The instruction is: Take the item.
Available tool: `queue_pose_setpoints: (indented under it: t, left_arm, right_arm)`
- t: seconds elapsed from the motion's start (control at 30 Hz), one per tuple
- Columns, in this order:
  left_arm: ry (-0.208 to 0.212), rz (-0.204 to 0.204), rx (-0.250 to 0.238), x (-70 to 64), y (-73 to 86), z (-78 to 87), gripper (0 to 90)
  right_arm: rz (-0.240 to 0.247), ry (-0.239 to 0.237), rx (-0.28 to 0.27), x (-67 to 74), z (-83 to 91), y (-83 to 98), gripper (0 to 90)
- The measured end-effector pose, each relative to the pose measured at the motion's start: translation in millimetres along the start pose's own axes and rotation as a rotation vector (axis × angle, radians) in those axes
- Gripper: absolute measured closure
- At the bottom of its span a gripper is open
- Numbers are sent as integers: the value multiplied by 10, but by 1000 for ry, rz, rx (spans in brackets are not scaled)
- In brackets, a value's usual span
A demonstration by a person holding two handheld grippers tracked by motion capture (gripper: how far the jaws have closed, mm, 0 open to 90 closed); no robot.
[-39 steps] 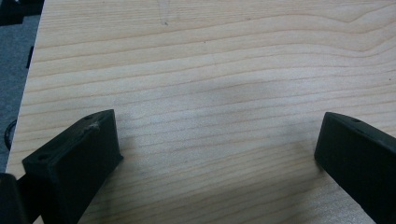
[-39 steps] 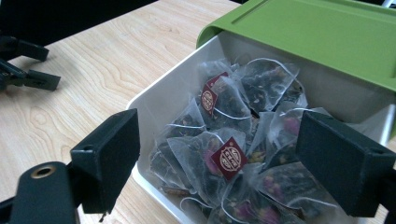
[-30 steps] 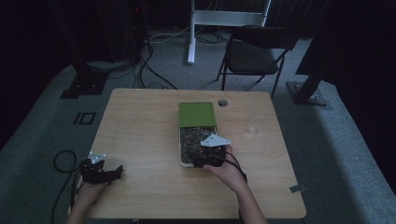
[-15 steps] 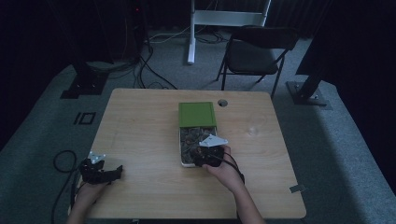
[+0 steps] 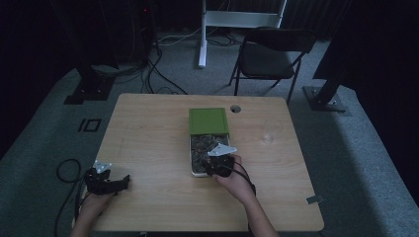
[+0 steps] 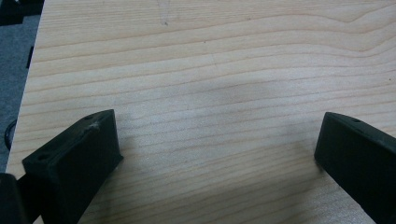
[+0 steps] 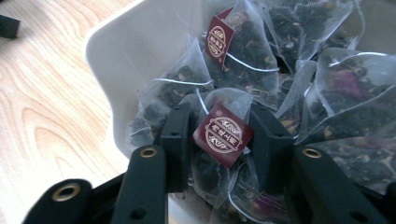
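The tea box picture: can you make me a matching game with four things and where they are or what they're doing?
Things:
1. left gripper
2. right gripper
3. green lid
4. folding chair

States:
A. on the floor beyond the table
B. jaws wide apart over bare wood
C. slid back, covering the far end of the white box
D. jaws closed around a tea bag

Pairs: 1-B, 2-D, 3-C, 4-A

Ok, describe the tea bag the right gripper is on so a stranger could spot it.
Find the white box under the slid-back green lid at the wooden table's middle. At its near end, the right gripper clamps one clear mesh tea bag; its maroon tag sits between the jaws.
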State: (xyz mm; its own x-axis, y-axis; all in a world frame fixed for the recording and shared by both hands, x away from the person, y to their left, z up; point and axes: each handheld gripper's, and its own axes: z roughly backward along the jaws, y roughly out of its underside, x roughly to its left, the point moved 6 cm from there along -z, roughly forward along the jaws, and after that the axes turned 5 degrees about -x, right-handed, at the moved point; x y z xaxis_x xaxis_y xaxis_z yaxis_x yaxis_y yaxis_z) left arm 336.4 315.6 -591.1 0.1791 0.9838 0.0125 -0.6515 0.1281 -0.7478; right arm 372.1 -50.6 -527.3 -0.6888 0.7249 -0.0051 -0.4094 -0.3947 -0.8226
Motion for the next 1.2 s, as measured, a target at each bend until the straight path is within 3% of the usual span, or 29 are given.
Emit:
queue_pose_setpoints:
  t: [0.2, 0.93, 1.2]
  left_arm:
    - [0, 0, 0, 0, 0, 0, 5]
    - [0, 3, -2, -3, -1, -1, 5]
    - [0, 4, -1, -3, -1, -1, 5]
  right_arm:
    - [-4, -25, -5, -27, 51, -32, 724]
    - [-26, -37, -105, -82, 305, -280, 744]
    - [-60, -25, -132, -137, 325, -343, 739]
